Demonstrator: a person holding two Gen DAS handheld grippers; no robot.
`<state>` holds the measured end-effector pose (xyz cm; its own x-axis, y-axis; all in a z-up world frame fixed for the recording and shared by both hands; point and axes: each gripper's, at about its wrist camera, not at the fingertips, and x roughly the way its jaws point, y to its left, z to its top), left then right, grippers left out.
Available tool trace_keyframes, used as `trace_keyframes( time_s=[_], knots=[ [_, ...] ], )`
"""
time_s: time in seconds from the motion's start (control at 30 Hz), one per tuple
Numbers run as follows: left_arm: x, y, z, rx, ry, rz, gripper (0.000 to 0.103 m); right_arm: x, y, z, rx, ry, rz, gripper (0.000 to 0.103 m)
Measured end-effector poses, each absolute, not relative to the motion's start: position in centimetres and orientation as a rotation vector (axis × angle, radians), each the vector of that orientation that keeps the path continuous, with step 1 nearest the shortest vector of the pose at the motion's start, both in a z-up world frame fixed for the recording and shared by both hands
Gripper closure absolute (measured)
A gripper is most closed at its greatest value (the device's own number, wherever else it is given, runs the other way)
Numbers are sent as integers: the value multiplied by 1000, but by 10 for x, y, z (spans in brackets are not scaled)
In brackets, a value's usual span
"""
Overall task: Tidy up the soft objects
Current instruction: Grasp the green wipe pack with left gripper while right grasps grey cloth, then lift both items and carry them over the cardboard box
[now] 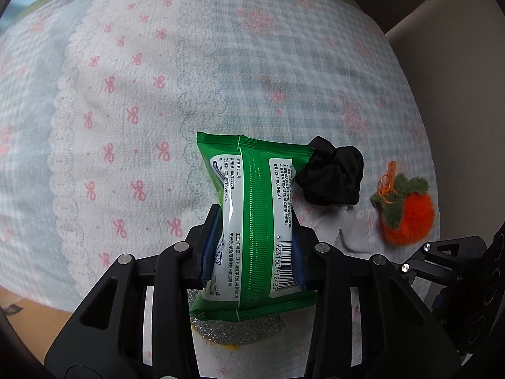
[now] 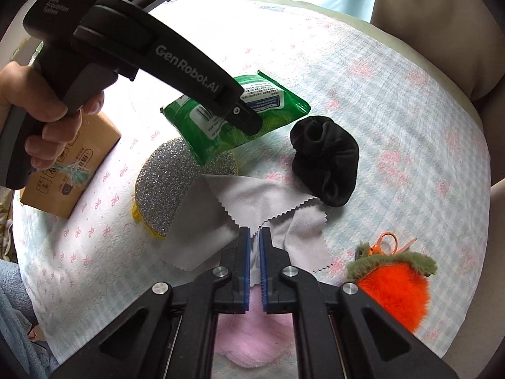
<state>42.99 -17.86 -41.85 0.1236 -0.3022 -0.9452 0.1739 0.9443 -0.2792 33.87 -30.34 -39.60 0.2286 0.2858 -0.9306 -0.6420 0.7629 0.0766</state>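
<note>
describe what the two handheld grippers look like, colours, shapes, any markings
Both are matte black plastic. The left gripper and right gripper each have two fingers lined with blue ribbed pads, driven by angular linkage arms with triangular cut-outs and round silver pivot pins. Seen from the right wrist view, the left one has a pistol-style handle, with "GenRobot.AI" and "Data Acquisition System" printed in pale grey letters. No sleeves are visible.

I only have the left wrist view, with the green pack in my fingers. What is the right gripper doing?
Observer: The right gripper is shut on the grey cloth, pinching a fold of it.
Operator: Anything on the far side of the pack from the black bundle?
Observer: A brown cardboard box sits on the patterned cover, near the glitter pad.
Operator: What's beneath the right gripper?
Observer: A pink fluffy cloth lies below its fingers.
</note>
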Motion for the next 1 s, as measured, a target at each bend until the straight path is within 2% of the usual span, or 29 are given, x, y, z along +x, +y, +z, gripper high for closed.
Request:
trace_keyframes(
  time_s=[0.17,0.2,0.27,0.3,0.33,0.53,0.8,0.9,0.93,0.97,1.0],
  knots=[
    [427,-168,-408,-113,1391,-352,69,339,-312,-394,-291,1209,637,98],
    [426,-166,-408,-113,1390,-353,69,340,-312,-396,-294,1213,614,95],
    [425,-167,-408,-117,1389,-351,69,341,-307,-399,-267,1208,600,69],
    [424,-166,-408,-122,1389,-350,69,342,-306,-399,-241,1205,601,32],
    [425,-165,-409,-128,1390,-350,69,342,-305,-398,-220,1204,600,1],
    [429,-160,-411,-138,1393,-347,69,354,-295,-409,-184,1255,505,0],
    [431,-160,-416,-135,1399,-355,69,367,-279,-431,-185,1227,514,0],
    [431,-162,-421,-141,1410,-357,69,370,-281,-433,-183,1207,511,22],
    [431,-162,-423,-139,1413,-358,69,370,-283,-431,-172,1192,513,36],
    [431,-163,-424,-135,1415,-359,69,368,-286,-430,-166,1186,510,44],
    [431,-164,-425,-133,1416,-360,69,367,-290,-430,-168,1186,500,60]
  ],
)
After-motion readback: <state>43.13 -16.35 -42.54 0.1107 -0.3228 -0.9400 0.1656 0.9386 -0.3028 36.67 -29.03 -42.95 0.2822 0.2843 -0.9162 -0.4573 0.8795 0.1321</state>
